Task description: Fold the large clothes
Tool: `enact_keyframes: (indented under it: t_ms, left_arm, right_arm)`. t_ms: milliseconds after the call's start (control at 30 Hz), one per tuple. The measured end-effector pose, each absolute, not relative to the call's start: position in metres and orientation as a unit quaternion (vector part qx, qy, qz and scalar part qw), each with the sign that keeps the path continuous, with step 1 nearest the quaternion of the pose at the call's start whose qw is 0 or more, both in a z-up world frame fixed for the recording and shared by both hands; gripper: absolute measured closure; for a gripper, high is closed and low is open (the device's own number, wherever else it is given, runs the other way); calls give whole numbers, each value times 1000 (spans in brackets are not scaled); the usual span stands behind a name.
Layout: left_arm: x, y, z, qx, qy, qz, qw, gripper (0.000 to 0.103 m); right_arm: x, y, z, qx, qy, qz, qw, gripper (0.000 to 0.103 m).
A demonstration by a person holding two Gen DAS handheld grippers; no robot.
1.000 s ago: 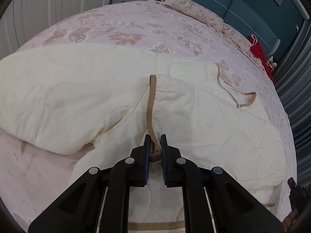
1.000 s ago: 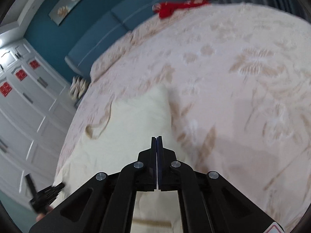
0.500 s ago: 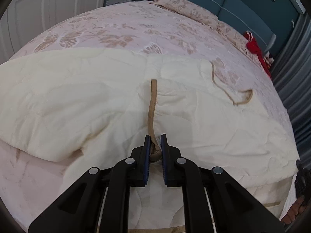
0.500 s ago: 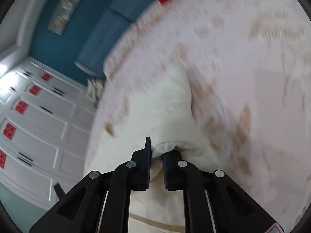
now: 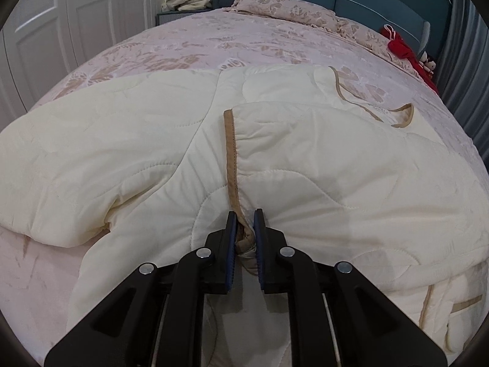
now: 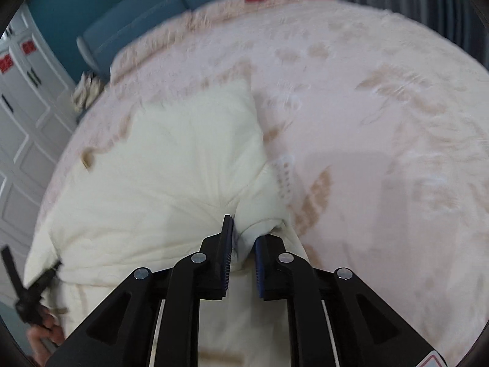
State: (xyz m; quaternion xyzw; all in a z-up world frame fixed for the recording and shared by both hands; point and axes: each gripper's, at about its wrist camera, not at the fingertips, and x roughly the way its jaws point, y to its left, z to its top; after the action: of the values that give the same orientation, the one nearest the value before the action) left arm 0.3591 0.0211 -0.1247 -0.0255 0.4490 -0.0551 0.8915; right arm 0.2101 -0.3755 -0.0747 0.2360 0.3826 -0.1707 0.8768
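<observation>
On bed (image 5: 244,39), quilt (image 5: 122,153) edges pinched by left gripper (image 5: 244,227) and right gripper (image 6: 243,232)

Left hand-held gripper (image 5: 244,232) and right hand-held gripper (image 6: 243,240) both clamped on cloth (jaws narrowly parted).

L tongs (image 5: 245,224) clamping tan trim (image 5: 231,159), cream quilt (image 5: 128,153), pink bed (image 5: 214,39)

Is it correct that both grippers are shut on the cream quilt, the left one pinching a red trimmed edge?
Not quite. The left gripper does pinch a trimmed edge of the cream quilt, but that trim is tan, as the left wrist view shows. The right gripper is shut on the quilt too.
</observation>
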Motion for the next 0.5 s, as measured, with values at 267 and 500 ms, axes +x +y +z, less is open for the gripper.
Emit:
enact_keyframes:
  t_ms: [267,500]
  left_arm:
    - [355,13,-126,5,436,-40,899,92]
    - [352,9,-126,22,430,-32,902,91]
  right_arm:
    - [211,-358,-33,154,343,-232,897,90]
    - [238,-352,-96,141,445,-192,863,95]
